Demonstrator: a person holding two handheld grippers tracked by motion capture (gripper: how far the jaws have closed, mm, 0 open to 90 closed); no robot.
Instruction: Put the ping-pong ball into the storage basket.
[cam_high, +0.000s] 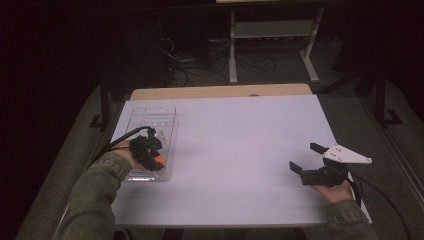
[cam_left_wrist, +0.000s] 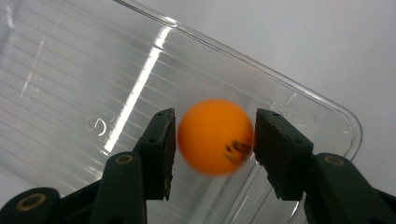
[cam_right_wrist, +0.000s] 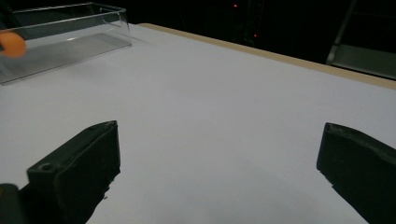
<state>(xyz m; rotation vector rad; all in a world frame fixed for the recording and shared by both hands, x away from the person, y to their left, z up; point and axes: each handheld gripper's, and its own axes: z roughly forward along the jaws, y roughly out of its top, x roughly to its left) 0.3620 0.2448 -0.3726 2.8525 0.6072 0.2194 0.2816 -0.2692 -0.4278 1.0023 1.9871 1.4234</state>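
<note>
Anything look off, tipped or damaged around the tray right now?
Nothing stands out. The clear tray lies flat and looks intact; the orange ball sits between the left gripper's jaws over it. The right gripper waits open.

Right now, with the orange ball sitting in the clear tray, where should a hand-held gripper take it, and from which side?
Grip the orange ball across its widest part, one pad on each side, coming down from above through the open top of the clear tray. It is round and smooth, so an off-centre pinch would likely squirt it out. The left hand-held gripper already straddles it that way, with a sliver of gap at the left pad.
</note>
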